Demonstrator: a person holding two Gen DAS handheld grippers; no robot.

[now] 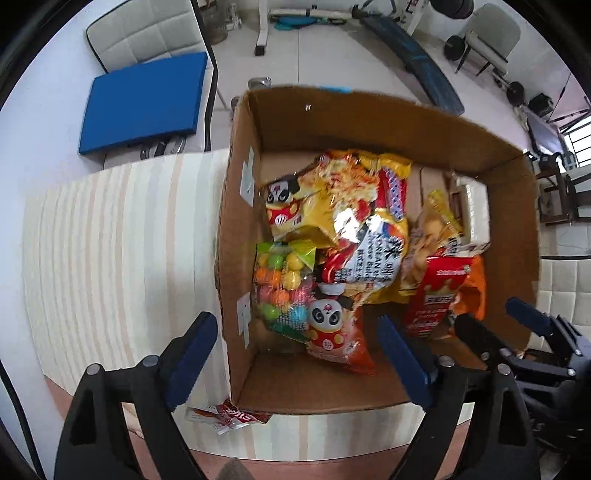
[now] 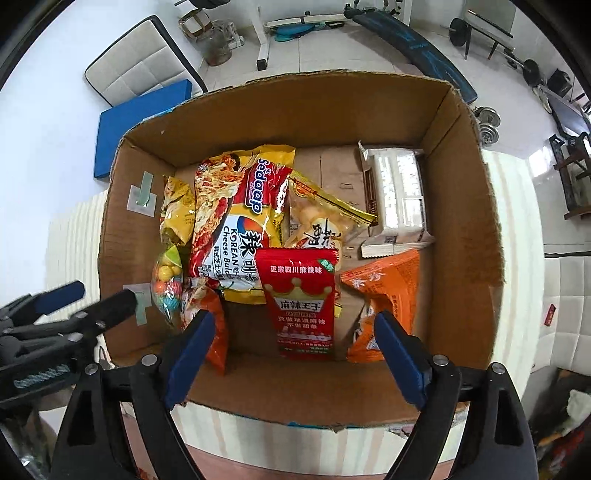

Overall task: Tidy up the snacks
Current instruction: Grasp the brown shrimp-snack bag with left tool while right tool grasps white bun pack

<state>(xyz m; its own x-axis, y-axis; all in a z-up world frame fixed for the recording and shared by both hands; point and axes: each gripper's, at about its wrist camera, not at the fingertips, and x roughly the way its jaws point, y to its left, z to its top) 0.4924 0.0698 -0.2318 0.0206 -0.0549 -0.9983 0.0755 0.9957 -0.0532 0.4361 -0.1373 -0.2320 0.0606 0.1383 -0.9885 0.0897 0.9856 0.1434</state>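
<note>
An open cardboard box on a striped cloth holds several snack packs: a yellow noodle pack, a bag of coloured candy balls, a panda snack bag, a red spicy-strip pack, an orange pack, and a white wafer pack. My left gripper is open and empty above the box's near left corner. My right gripper is open and empty above the box's near edge. Each gripper shows in the other's view.
A small red-and-white sachet lies on the cloth outside the box's near left corner. A blue pad lies on a chair beyond the table. Gym equipment stands on the floor behind.
</note>
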